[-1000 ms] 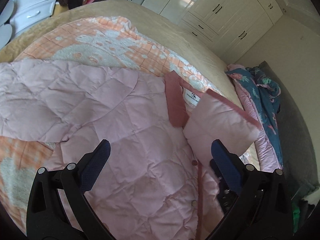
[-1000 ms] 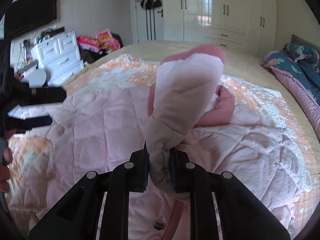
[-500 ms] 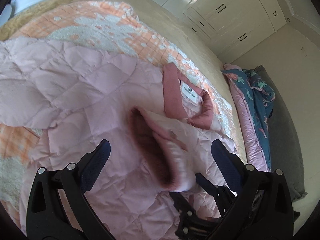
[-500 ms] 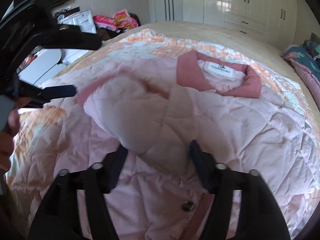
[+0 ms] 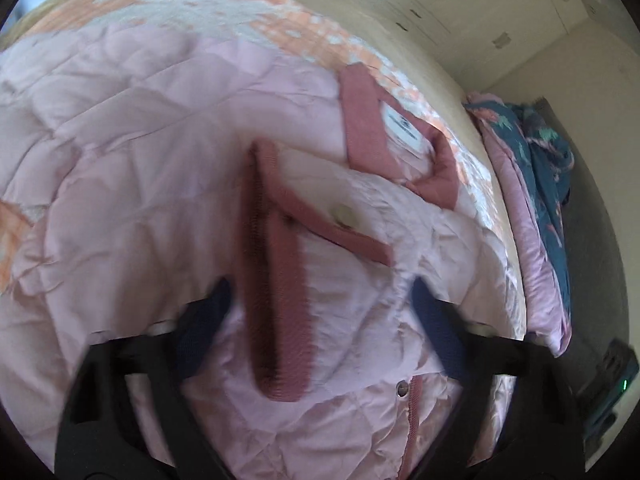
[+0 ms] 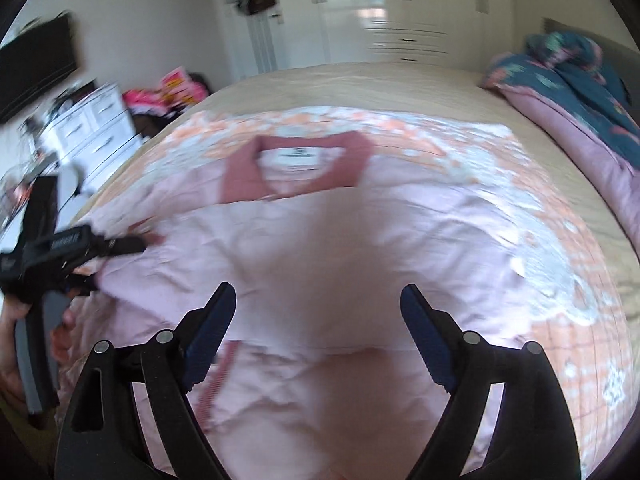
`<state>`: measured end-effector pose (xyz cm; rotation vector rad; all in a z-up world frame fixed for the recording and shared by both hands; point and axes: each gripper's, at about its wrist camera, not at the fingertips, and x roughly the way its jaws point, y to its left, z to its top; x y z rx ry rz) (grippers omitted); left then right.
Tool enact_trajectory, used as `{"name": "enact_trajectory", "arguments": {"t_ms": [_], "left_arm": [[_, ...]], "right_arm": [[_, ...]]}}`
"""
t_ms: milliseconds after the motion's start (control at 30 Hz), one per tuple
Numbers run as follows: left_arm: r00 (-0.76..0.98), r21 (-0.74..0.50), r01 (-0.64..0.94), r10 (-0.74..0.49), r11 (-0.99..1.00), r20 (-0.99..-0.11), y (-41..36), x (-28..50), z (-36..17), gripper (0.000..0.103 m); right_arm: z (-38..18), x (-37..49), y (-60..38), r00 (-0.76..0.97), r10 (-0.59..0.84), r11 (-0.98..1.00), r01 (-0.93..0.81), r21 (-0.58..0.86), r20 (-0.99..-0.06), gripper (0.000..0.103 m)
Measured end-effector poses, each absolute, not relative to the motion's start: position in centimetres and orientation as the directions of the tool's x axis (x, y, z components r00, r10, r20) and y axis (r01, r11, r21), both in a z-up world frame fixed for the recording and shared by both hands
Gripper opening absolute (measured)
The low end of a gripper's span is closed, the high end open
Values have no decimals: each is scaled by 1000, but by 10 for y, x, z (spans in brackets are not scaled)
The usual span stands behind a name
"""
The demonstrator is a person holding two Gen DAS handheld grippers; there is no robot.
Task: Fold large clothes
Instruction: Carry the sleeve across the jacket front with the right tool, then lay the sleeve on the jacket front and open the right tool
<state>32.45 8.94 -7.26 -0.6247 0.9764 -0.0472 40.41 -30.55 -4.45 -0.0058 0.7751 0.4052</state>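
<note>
1. The pale pink quilted jacket with a dusty-rose ribbed collar (image 6: 296,168) lies spread on the bed (image 6: 360,84), over an orange-and-white blanket (image 6: 552,248).
2. Its sleeve with the rose ribbed cuff (image 5: 276,296) lies folded across the chest.
3. The left gripper (image 5: 320,312) is closing around that sleeve, pads not yet pressing.
4. The right gripper (image 6: 316,332) is opening wide, holding nothing.
</note>
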Motion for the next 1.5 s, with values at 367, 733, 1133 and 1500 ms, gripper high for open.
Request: {"name": "enact_trajectory", "arguments": {"t_ms": [367, 733, 1133, 1500], "left_arm": [[731, -399, -85, -215, 913, -648, 67, 308, -16, 7], [794, -350, -161, -89, 923, -601, 101, 308, 2, 8], [716, -272, -228, -28, 935, -697, 112, 322, -37, 9], [660, -222, -232, -14, 947, -751, 105, 329, -57, 13]], "right_arm": [[-52, 422, -347, 597, 455, 891, -299, 343, -661, 84], [-41, 433, -363, 616, 504, 860, -290, 420, -605, 84], [-64, 453, -355, 606, 398, 918, -258, 302, -689, 84], [-113, 473, -368, 528, 265, 964, -132, 231, -807, 84]]}}
